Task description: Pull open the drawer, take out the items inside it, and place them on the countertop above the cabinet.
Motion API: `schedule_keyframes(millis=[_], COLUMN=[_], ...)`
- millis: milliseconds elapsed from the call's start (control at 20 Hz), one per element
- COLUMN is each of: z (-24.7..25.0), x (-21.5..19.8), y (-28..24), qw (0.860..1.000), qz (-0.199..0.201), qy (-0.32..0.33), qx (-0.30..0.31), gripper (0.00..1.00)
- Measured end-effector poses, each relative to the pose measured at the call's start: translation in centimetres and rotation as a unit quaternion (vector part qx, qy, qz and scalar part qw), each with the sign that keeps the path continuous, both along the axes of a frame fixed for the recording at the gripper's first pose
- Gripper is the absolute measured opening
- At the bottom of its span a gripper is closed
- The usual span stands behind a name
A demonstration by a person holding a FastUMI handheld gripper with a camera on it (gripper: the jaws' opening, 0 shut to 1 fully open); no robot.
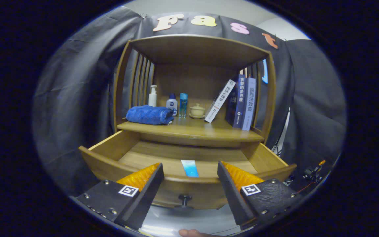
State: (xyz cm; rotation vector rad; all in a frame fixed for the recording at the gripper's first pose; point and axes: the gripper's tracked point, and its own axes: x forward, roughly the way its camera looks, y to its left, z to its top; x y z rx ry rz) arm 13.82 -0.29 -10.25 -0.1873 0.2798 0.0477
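drawer [189,154] pulled out | blue tube [189,168] lies flat on its floor, just ahead between the tongs [189,171] | tongs spread wide, empty, lined up to straddle it | bench [192,129] above has free room beside the towel [149,115]

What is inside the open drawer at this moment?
One blue tube lies on the drawer floor near the front, ahead of the open gripper. The drawer's front panel hides the tube's near end, and the shelf above covers the drawer's back.
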Motion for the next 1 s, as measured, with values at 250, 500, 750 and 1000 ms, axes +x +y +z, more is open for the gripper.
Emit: schedule_keyframes(millis=[250,500,750,1000], z=[-2.5,-7.3,-11.5,-12.6], x=[6.0,8.4,8.7,9.0], y=[-0.9,-1.2,-1.9,-1.6], qw=[0.993,0.966,0.926,0.903], qz=[-0.013,-0.015,-0.027,-0.057], qy=[0.114,0.255,0.37,0.425], qx=[-0.008,-0.041,-0.068,-0.024], gripper=[0.99,0.99,0.98,0.95])
